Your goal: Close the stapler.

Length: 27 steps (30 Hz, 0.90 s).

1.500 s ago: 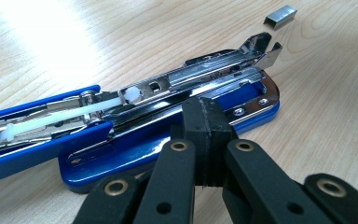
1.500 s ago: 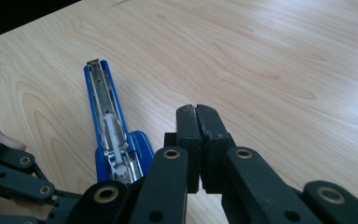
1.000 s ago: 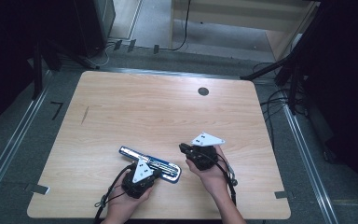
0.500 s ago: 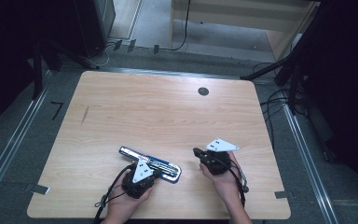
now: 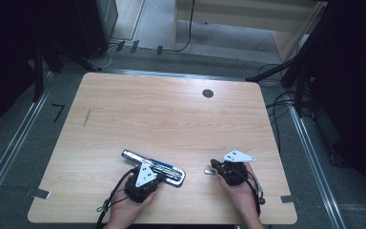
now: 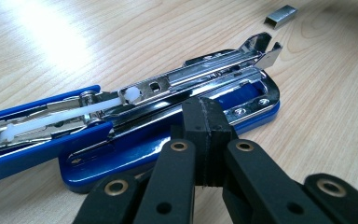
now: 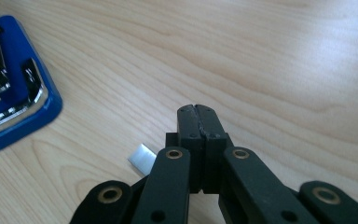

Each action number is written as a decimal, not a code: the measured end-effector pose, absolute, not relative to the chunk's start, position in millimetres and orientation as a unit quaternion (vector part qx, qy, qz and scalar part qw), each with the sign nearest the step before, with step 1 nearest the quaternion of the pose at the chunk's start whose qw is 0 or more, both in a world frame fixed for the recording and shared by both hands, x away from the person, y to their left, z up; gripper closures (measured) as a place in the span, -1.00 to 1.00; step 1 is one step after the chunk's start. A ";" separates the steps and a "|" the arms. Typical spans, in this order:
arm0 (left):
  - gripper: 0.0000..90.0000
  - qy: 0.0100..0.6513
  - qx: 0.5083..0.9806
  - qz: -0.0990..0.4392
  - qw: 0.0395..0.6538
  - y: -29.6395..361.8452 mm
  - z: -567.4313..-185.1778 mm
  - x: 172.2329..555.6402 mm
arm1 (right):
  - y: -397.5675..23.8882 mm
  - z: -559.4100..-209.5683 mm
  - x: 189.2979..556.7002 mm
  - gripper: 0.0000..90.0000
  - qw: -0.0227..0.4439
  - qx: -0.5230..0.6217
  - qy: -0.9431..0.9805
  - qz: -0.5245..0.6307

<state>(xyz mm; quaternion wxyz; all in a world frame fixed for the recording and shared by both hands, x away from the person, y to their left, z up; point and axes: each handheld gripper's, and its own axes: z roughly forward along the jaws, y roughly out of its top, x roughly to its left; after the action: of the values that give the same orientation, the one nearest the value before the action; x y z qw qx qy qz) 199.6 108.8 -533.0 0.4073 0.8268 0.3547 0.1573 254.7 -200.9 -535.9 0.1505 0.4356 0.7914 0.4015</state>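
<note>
Stapler (image 5: pixel 153 168), blue, opened flat, is lying just ahead of left gripper (image 5: pixel 155 176) in high view; staple strip (image 5: pixel 210 171) is sitting right at right gripper's (image 5: pixel 214 168) tip, well apart from stapler. Left gripper view: jaws are pressing together w/ nothing between, tip resting against stapler's (image 6: pixel 168 116) chrome rail; strip (image 6: pixel 281 15) is lying far ahead. Right gripper view: jaws are closing on nothing, strip (image 7: pixel 141 158) lying just left of them, stapler (image 7: pixel 14 93) further left
</note>
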 end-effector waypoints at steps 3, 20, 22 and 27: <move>1.00 0.355 0.827 0.157 0.408 108.9 -533.1 199.7 | -203.1 -540.9 252.6 1.00 0.147 0.437 0.794 0.396; 1.00 0.355 0.827 0.157 0.407 108.8 -533.0 199.6 | -206.8 -544.5 236.9 1.00 0.142 0.431 0.798 0.395; 1.00 0.355 0.827 0.158 0.407 108.8 -533.0 199.5 | -206.9 -544.5 234.9 1.00 0.142 0.430 0.799 0.396; 1.00 0.355 0.827 0.157 0.407 108.8 -533.0 199.6 | -207.2 -542.6 230.3 1.00 0.144 0.433 0.795 0.400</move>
<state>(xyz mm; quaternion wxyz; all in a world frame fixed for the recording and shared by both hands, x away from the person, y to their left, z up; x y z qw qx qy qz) 199.6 108.8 -533.0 0.4073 0.8268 0.3547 0.1573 230.3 -207.2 -542.6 0.1439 0.4332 0.7948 0.3999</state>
